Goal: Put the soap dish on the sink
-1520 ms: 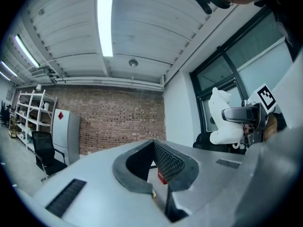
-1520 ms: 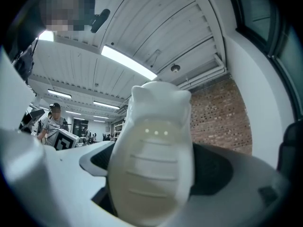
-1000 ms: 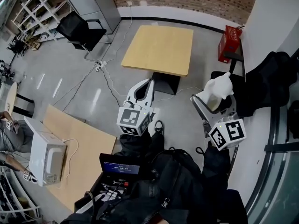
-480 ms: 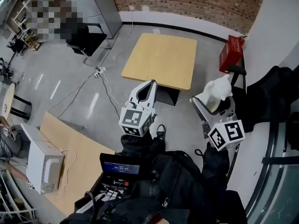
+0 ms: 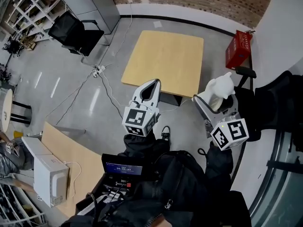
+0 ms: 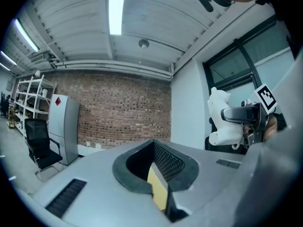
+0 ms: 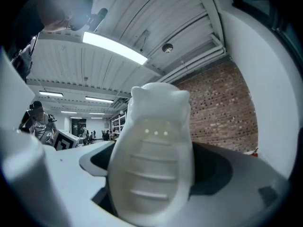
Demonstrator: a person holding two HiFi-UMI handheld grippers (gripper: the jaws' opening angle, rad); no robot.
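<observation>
The soap dish [image 5: 218, 90] is white, with two ear-like points and ribs inside [image 7: 154, 164]. My right gripper [image 5: 211, 100] is shut on it and holds it upright in the air at the right of the head view. It also shows from the left gripper view as a white soap dish [image 6: 221, 119] in the right gripper [image 6: 246, 115]. My left gripper [image 5: 150, 84] is shut with nothing in it, its jaws meeting [image 6: 160, 195], and points toward a wooden table. No sink is in view.
A square wooden table [image 5: 163, 58] stands ahead on the grey floor. A red box [image 5: 237, 50] sits by the right wall, dark clothing [image 5: 272, 103] beside it. A black chair [image 5: 71, 30], floor cables [image 5: 99, 70], and a second table [image 5: 71, 155] with a white appliance [image 5: 49, 178] lie left.
The whole floor scene has slid in the head view as the person moves. Both grippers keep their places and the soap dish stays held.
</observation>
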